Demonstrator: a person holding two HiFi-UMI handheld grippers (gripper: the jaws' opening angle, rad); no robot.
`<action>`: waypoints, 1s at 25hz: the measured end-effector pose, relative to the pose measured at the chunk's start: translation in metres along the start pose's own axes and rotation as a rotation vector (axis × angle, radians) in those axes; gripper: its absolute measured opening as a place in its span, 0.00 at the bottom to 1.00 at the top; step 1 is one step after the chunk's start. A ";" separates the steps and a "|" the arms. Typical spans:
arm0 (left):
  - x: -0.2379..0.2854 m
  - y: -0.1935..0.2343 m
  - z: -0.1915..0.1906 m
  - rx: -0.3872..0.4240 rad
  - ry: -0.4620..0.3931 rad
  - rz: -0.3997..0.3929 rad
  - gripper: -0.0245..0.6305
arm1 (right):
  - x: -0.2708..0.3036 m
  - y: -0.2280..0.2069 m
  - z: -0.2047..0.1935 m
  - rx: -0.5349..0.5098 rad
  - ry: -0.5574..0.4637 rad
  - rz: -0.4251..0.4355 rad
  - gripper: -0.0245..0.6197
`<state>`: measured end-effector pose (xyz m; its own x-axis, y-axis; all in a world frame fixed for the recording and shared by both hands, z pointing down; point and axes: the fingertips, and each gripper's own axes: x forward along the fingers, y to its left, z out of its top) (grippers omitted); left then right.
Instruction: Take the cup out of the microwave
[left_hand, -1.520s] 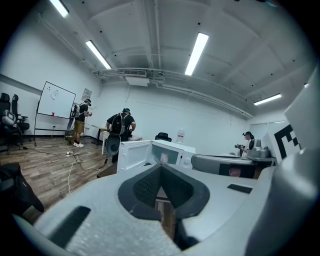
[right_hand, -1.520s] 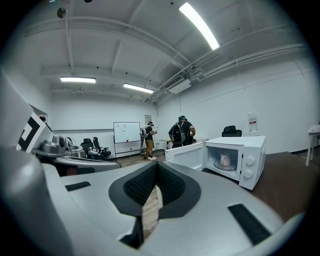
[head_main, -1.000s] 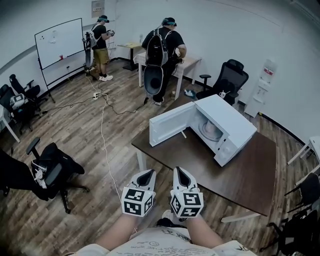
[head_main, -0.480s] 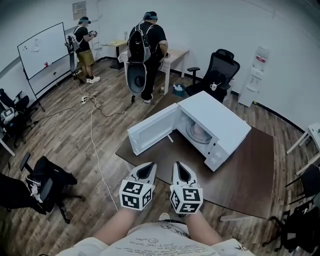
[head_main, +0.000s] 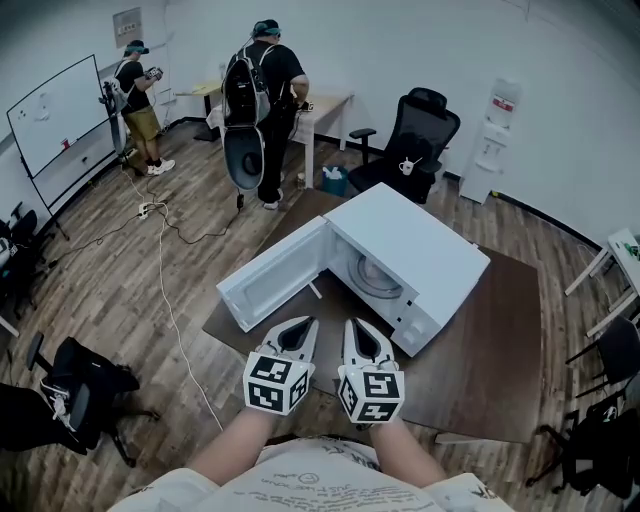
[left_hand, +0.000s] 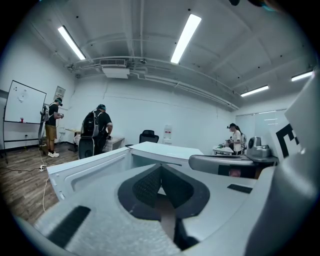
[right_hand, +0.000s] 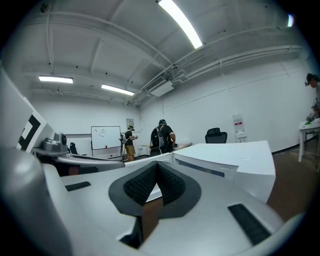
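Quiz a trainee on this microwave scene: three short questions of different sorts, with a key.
1. True or false: the microwave has its door shut.
2. In the head view, the door points toward: A the left, B the right, C straight up.
3. Fill in: the jaws of the left gripper and the right gripper are both ____, holding nothing.

Key: 1 false; 2 A; 3 shut.

The microwave (head_main: 425, 250) opens toward the near edge of the table (head_main: 480, 375), and bare table surface lies before its opening and to its right. The swung-out door (head_main: 270, 283) walls off the approach from the microwave's left. An office chair (head_main: 420, 125) stands beyond the microwave, behind the table.
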<state>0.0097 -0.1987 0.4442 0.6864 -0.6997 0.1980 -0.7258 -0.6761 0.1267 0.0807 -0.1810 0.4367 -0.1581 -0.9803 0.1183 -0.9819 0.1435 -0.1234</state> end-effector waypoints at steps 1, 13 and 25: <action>0.006 -0.002 -0.001 0.005 0.004 -0.011 0.06 | 0.003 -0.005 0.000 0.007 0.000 -0.010 0.06; 0.080 -0.016 -0.004 0.040 0.042 -0.219 0.06 | 0.002 -0.071 -0.019 0.083 0.036 -0.253 0.06; 0.176 0.001 -0.033 0.045 0.141 -0.363 0.06 | 0.012 -0.103 -0.023 0.102 0.071 -0.431 0.06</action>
<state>0.1281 -0.3148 0.5116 0.8831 -0.3763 0.2804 -0.4316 -0.8857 0.1708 0.1777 -0.2045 0.4740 0.2534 -0.9353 0.2471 -0.9448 -0.2941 -0.1444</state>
